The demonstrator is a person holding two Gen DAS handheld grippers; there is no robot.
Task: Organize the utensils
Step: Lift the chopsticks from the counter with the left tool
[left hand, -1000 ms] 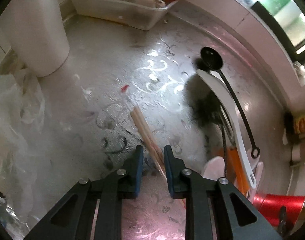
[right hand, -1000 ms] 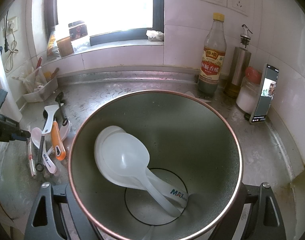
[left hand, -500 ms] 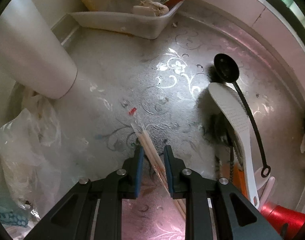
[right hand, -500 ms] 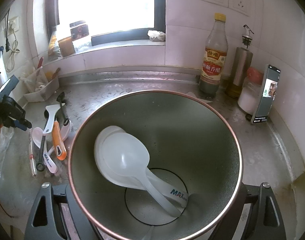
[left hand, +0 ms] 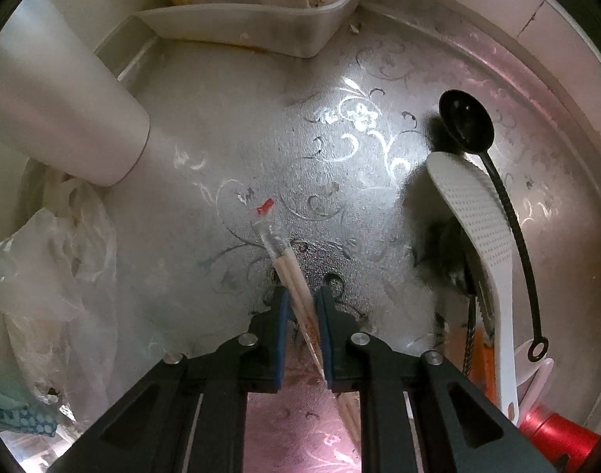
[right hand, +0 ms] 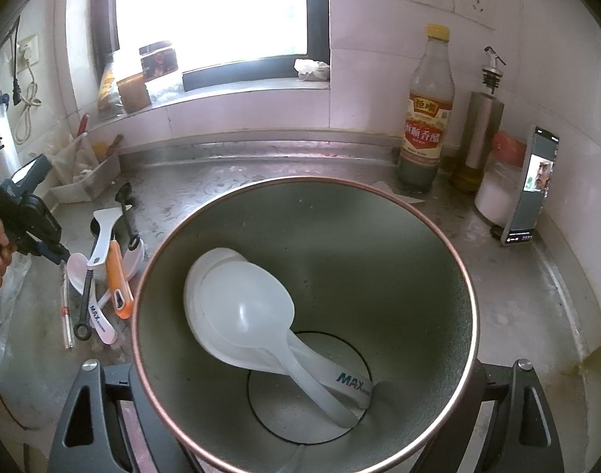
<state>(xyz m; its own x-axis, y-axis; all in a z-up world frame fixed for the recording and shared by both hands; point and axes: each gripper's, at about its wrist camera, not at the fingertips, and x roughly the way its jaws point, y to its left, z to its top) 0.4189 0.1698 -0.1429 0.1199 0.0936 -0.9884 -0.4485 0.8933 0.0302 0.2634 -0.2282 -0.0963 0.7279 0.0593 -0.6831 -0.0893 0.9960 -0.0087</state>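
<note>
- Left gripper [left hand: 302,299]: we hold it pointing down at the steel counter [left hand: 229,126]. Its jaws have just been narrowing around the wrapped chopsticks [left hand: 290,276]. The right pad meets the wrapper low down. A thin gap shows at the left pad, so we cannot tell whether the pinch is firm.
- Wrapped chopsticks: one pale pair in a clear sleeve with a red tip. They lie flat on the counter, running between the blue pads [left hand: 281,315] and out past them.
- Right gripper [right hand: 300,425]: its jaws are spread wide and clamped on the walls of the metal cup [right hand: 399,260], which we hold tilted toward the camera.
- Metal cup contents: two white spoons [right hand: 241,299], nested, bowls against the wall and handles down at the base.
- Loose utensils, on the counter just right of the chopsticks: a black ladle [left hand: 466,122], a white rice paddle [left hand: 477,228], an orange-handled tool [right hand: 117,280], and more white spoons beneath them.
- Other stock: a white tray [left hand: 237,27] at the back wall, a white cylinder [left hand: 60,114], crumpled plastic bags [left hand: 56,252], a vinegar bottle [right hand: 426,118], an oil dispenser [right hand: 481,130], and a phone [right hand: 531,185] standing upright.
</note>
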